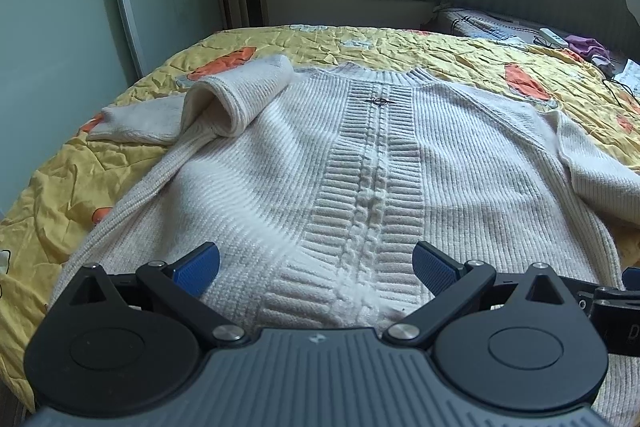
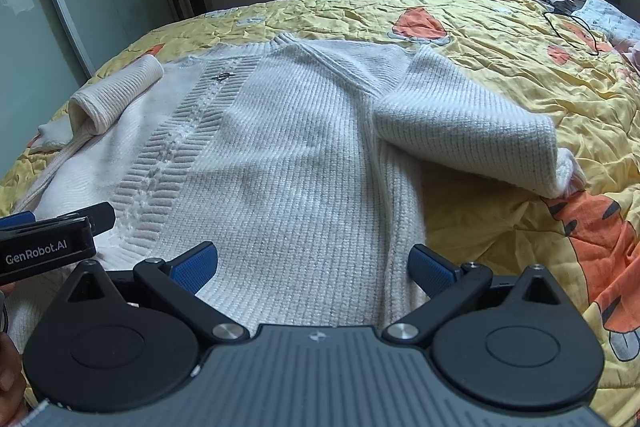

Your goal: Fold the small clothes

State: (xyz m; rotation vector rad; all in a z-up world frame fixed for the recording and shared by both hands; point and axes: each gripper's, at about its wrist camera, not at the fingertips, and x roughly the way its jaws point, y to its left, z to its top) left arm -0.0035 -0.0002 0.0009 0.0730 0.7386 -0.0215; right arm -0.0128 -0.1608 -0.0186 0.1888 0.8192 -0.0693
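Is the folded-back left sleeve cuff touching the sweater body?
Touching. The left wrist view shows the rolled cuff resting directly on the sweater near its shoulder, no gap.

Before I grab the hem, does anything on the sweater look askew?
Yes. The sweater lies flat, but its sleeves are uneven: the left sleeve is doubled back with its cuff on the chest, while the right sleeve lies bunched out to the side on the quilt.
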